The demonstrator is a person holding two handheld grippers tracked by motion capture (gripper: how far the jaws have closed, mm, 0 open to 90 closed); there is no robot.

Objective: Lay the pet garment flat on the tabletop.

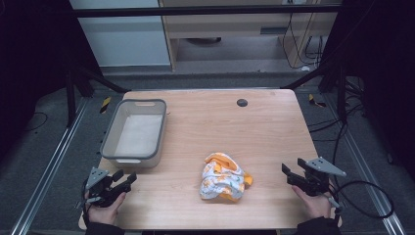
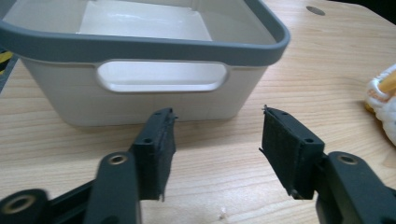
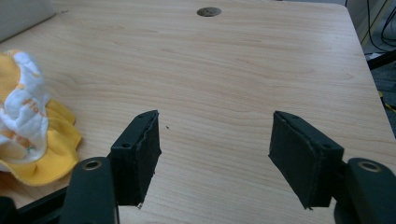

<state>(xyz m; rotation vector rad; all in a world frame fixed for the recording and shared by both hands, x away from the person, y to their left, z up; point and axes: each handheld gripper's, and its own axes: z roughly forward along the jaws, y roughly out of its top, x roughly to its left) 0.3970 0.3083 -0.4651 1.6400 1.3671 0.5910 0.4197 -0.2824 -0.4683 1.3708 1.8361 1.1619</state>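
Meanwhile both grippers' fingers (image 2: 156, 140) (image 3: 140, 149) gape apart, flanking the crumpled cloth (image 1: 222, 177).

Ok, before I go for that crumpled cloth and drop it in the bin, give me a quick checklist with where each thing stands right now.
1. Left gripper open and holding nothing: ok.
2. Right gripper open and holding nothing: ok.
3. Crumpled cloth lying free on the table, between the two grippers: ok.
4. Bin upright, with nothing inside it: ok.
5. Bare table between cloth and bin: ok.
6. Anything hidden under the cloth: cannot tell.
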